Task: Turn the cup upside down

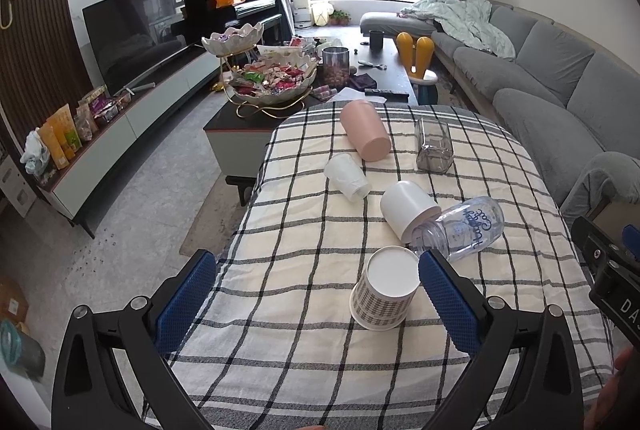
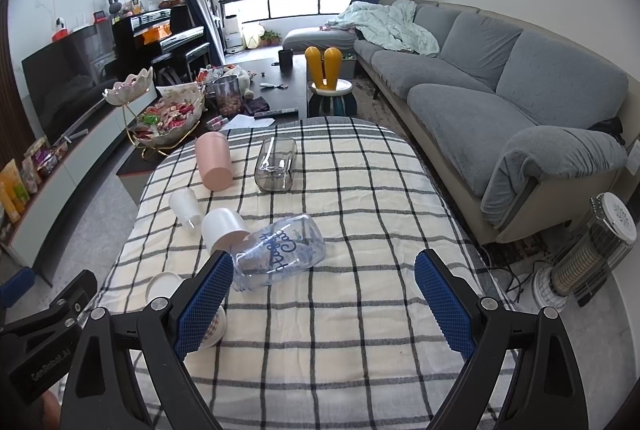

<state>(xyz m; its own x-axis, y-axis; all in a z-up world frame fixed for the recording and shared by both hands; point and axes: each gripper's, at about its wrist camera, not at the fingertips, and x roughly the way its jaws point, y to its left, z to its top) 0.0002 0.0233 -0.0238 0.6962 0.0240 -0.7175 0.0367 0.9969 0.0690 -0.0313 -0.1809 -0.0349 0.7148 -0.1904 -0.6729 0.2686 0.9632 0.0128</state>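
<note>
— Where do the jaws stand right now?

— The left gripper is spread wide with nothing in it. The plaid paper cup sits just inside its right pad, mouth down on the checked tablecloth, white base up. I can't tell if the pad touches it.

— So that one's flipped?

— Looks like it to me. It stands upside down already.

— And the other hand?

— The right gripper is also wide open and empty, hanging over bare cloth. The clear bottle with blue lettering lies on its side just beyond its left pad.

— What's left, then?

— Farther out, the white cup rests tilted against that bottle, and the small translucent plastic cup, the pink cup and the smoky clear tumbler lie tipped over near the far edge. If they all count, I'd say most of the job remains.
</note>
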